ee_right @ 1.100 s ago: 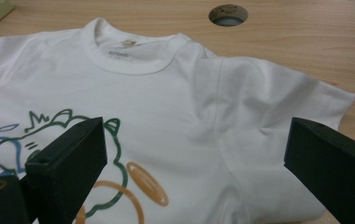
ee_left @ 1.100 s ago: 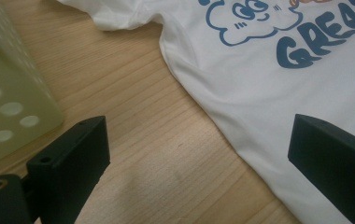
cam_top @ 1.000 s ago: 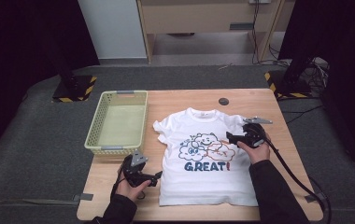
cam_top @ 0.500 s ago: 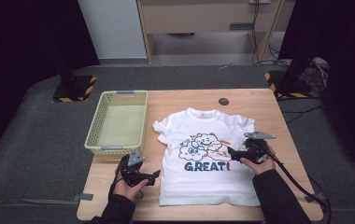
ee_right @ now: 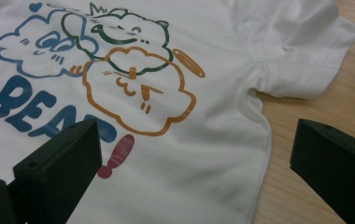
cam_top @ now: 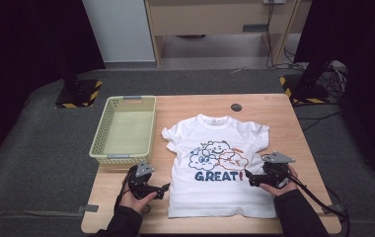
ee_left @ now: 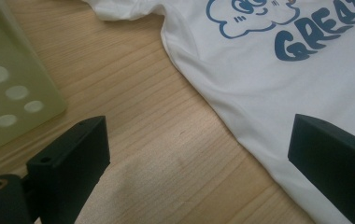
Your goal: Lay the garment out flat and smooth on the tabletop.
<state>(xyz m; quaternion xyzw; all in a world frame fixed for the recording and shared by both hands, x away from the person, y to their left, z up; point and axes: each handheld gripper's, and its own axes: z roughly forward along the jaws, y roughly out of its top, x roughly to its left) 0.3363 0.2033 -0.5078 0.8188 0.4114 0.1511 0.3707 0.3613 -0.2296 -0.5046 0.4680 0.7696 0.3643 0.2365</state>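
Observation:
A white T-shirt [cam_top: 217, 168] printed with cartoon clouds and the word GREAT! lies flat, front up, on the wooden table [cam_top: 284, 113]. My left gripper [cam_top: 162, 189] rests low over the table by the shirt's lower left side, jaws open. In the left gripper view, the left gripper [ee_left: 199, 168] straddles bare wood and the T-shirt's [ee_left: 283, 84] side edge. My right gripper [cam_top: 249, 178] is open at the shirt's right side, below the sleeve. In the right gripper view, the right gripper [ee_right: 199, 163] spans the T-shirt's [ee_right: 213, 42] right seam, holding nothing.
A pale green perforated basket [cam_top: 124, 129] stands on the table's left part, just beyond my left gripper; its wall shows as the basket [ee_left: 7, 88] in the left gripper view. A small black disc [cam_top: 236, 106] lies near the far edge. The near table edge is close behind both hands.
My right gripper has slid toward the near edge, from beside the sleeve to the shirt's lower right side. My left gripper has shifted slightly toward the shirt's edge. The shirt lies unmoved.

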